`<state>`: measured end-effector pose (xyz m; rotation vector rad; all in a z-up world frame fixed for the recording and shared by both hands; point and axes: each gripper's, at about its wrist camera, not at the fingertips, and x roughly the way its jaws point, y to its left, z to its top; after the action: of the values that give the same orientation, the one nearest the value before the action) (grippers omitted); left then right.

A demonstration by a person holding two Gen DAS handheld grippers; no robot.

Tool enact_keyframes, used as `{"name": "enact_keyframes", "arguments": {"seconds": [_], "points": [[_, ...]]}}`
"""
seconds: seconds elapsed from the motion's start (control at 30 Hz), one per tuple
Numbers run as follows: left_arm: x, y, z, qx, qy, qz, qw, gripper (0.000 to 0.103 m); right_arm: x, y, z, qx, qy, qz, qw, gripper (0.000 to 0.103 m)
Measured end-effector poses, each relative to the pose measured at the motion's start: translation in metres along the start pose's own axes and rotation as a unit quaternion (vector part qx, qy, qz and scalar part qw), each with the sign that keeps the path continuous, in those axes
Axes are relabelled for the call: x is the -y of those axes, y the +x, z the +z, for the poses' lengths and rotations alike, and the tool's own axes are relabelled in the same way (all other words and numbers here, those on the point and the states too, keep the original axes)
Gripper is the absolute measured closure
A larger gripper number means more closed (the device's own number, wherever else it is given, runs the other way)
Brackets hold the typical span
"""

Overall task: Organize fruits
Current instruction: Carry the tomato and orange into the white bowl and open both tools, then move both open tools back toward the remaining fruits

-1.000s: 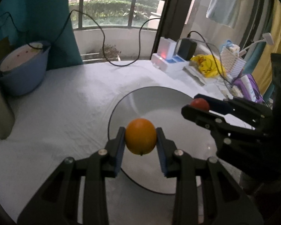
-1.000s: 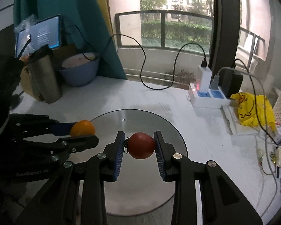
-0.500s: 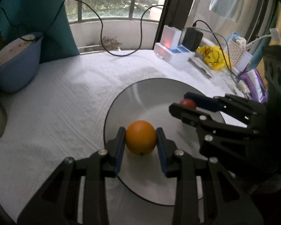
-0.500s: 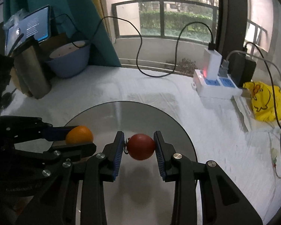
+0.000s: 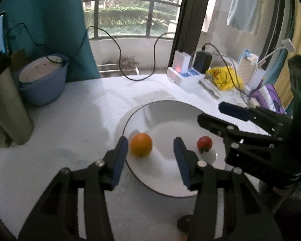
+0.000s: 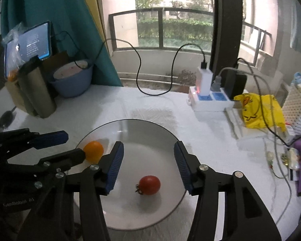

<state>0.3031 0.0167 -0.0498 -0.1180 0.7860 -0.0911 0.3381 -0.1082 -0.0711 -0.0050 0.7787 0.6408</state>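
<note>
An orange (image 5: 141, 145) lies on the left side of a round grey plate (image 5: 170, 182); it also shows in the right wrist view (image 6: 93, 150). A red tomato (image 5: 204, 143) lies on the plate to its right, also in the right wrist view (image 6: 149, 185) on the plate (image 6: 146, 132). My left gripper (image 5: 151, 156) is open and empty, raised above the orange. My right gripper (image 6: 148, 165) is open and empty, raised above the tomato. Each gripper shows in the other's view, the right (image 5: 226, 116) and the left (image 6: 58, 146).
The plate sits on a white tablecloth (image 5: 74, 124). A blue basin (image 6: 72, 80) and a metal flask (image 6: 37, 90) stand at the back left. A white power strip with cables (image 6: 206, 98), a yellow bag (image 6: 258, 108) and a white basket (image 6: 299, 108) lie at the back right.
Both grippers have opened and let go of their fruit. The orange and the tomato now rest on the plate, and both grippers have pulled up and back.
</note>
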Motion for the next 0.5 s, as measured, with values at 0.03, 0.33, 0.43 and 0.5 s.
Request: {"name": "enact_keyframes", "arguments": {"seconds": [0.03, 0.33, 0.43, 0.5], "points": [[0.001, -0.006, -0.001, 0.004, 0.000, 0.003, 1.0000, 0.051, 0.000, -0.004, -0.001, 0.002, 0.000, -0.001, 1.000, 0.048], [0.010, -0.059, -0.017, 0.042, -0.011, 0.010, 0.9990, 0.031, -0.008, -0.054, -0.013, 0.023, 0.002, -0.005, 1.000, 0.048], [0.014, -0.073, -0.021, 0.052, -0.010, 0.013, 0.9985, 0.031, -0.011, -0.068, -0.018, 0.029, 0.002, -0.004, 1.000, 0.048], [0.018, -0.083, -0.024, 0.059, -0.009, 0.013, 0.9981, 0.031, -0.014, -0.077, -0.022, 0.034, 0.001, -0.006, 0.999, 0.048]]}}
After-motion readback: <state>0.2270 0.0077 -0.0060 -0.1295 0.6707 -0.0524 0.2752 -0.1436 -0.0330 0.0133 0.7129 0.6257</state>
